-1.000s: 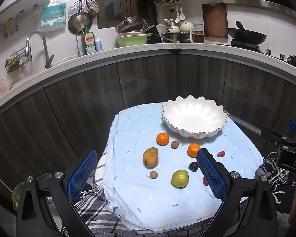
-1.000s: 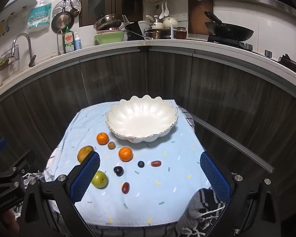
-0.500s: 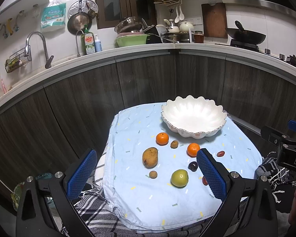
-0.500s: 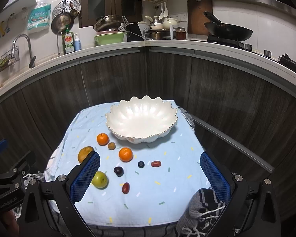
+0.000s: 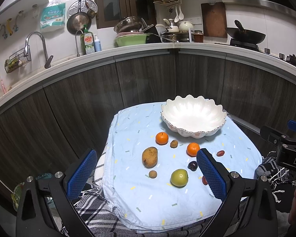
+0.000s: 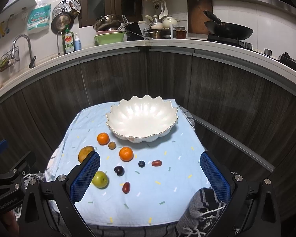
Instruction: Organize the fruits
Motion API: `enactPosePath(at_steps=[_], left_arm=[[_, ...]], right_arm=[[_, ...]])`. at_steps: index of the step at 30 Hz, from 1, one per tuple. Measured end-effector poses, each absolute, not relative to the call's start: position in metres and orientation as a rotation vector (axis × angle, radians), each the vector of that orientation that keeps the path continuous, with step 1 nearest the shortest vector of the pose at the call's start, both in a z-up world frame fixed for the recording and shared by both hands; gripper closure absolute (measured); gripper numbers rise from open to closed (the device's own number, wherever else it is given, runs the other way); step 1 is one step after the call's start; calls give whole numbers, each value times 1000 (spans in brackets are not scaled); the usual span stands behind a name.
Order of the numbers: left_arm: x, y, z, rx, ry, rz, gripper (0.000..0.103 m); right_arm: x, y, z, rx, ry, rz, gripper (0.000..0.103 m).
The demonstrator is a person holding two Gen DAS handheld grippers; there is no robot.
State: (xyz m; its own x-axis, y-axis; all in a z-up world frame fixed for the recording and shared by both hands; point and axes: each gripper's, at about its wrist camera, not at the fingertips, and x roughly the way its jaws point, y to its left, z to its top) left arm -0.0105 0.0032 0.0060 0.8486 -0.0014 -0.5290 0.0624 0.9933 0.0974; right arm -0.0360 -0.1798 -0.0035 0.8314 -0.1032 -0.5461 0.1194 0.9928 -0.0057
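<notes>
Left view: my left gripper (image 5: 146,174) hangs wide apart, holding nothing; the mango (image 5: 149,156) lies dead ahead between the fingers, long axis running away from me, on the near-left part of the blue cloth (image 5: 140,199); bowl (image 5: 193,125) empty at the far edge. Right view: right gripper (image 6: 150,175) also spread and bare; cherry (image 6: 119,170) just ahead; kitchen counter (image 6: 167,44) curves behind. Left looks nearer the mango.
</notes>
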Motion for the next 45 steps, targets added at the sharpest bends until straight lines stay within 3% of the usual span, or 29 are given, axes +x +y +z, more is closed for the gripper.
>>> enactPosePath(at_steps=[45], left_arm=[[-6,3,1,116,559,-36,0]], right_arm=[[-36,-179,-5,32,588,-116,0]])
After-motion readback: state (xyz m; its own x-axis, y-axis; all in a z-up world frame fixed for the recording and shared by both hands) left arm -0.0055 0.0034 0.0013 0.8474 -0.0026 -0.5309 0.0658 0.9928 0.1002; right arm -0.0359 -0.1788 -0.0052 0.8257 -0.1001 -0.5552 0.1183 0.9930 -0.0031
